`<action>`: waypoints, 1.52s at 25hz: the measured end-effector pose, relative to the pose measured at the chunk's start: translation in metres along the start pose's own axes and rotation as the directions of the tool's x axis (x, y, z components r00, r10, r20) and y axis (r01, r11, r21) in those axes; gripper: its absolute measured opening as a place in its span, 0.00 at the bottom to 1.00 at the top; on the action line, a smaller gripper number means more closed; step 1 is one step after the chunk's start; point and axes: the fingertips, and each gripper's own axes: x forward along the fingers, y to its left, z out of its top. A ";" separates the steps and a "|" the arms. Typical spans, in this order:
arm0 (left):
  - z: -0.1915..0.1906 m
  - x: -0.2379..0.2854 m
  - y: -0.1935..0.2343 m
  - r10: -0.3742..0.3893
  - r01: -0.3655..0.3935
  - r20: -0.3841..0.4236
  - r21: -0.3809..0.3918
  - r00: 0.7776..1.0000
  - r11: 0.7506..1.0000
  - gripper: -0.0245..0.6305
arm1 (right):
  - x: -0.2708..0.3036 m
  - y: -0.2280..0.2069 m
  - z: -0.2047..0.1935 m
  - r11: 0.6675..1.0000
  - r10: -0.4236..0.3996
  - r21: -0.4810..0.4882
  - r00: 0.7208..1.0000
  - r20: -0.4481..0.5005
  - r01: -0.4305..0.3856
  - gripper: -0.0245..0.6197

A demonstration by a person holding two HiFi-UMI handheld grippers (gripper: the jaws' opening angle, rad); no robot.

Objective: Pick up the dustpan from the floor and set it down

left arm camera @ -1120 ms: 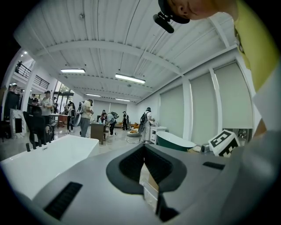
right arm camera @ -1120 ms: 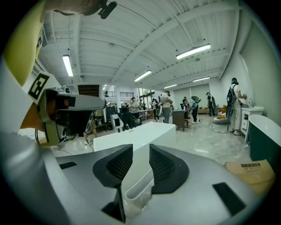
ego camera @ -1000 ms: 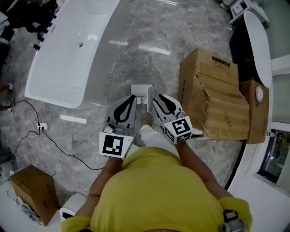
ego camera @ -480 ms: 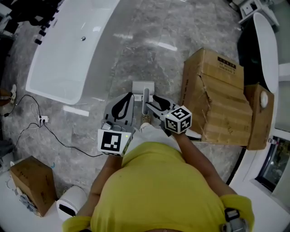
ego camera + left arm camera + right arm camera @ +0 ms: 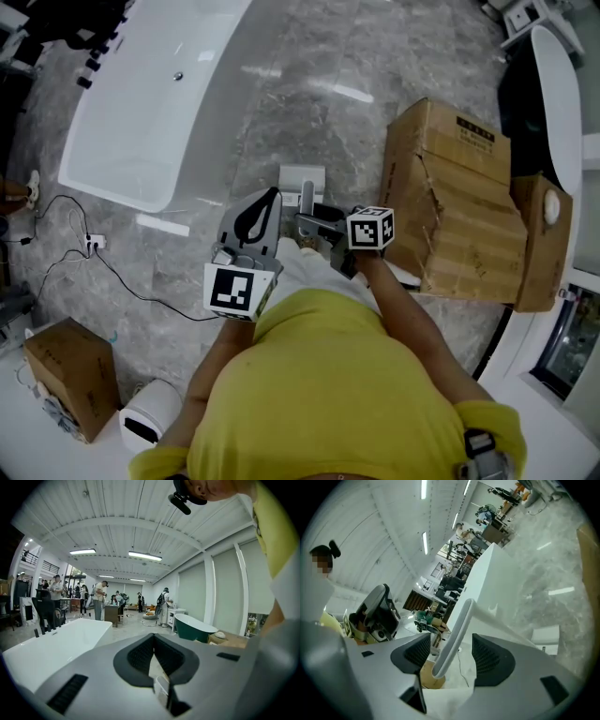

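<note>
Bright, even light falls from long white ceiling tube lamps [image 5: 145, 555], leaving only soft shadows. They glare as pale streaks on the glossy grey marble floor [image 5: 309, 56]. Both gripper views bulge fisheye-wise, with black corners, and the nearest parts look soft

Right claw [image 5: 451, 639] lower, rolled, opened around dustpan handle [image 5: 458, 620]

Left gripper [image 5: 153, 639]: jaws closed together. Right gripper [image 5: 451, 638]: rolled sideways, jaws just opened wide, dustpan handle [image 5: 458, 625] between them.
</note>
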 end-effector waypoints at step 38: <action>0.018 0.028 0.006 -0.173 0.174 -0.037 0.041 0.984 0.984 0.04 | -0.045 0.113 0.074 0.993 0.101 0.040 0.975 0.197 -0.111 0.28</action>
